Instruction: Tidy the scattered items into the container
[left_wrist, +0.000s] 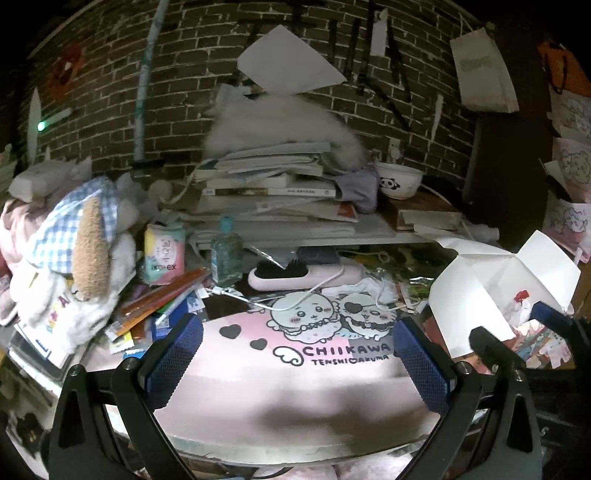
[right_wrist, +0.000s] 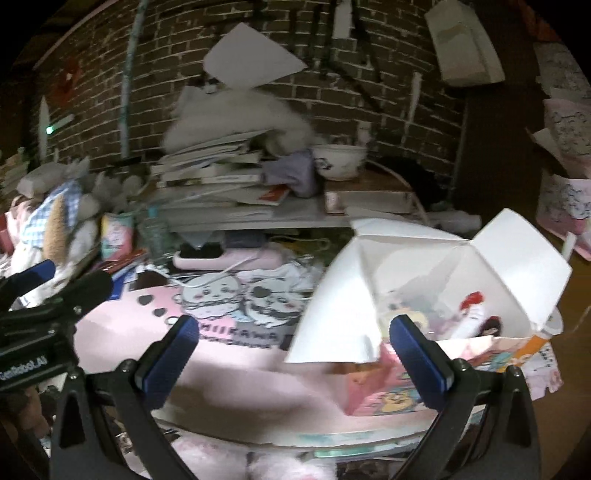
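Two grippers, both spread wide, both empty.

Left wrist: left gripper (left_wrist: 297, 354) over pink mat (left_wrist: 295, 373), blue knurled pads (left_wrist: 173, 354) apart, touching nothing. Pink brush (left_wrist: 295, 277) lies flat beyond mat, long axis left-right, bristles up, white cable (left_wrist: 317, 286) draped over it. White box (left_wrist: 476, 295) at right, flaps open upward.

Right wrist: blurred. Right gripper (right_wrist: 295, 358) hangs before box (right_wrist: 343, 310), jaws wide, nothing between. Box cardboard, opening upward, small items inside. Brush (right_wrist: 229, 258) far left of box.
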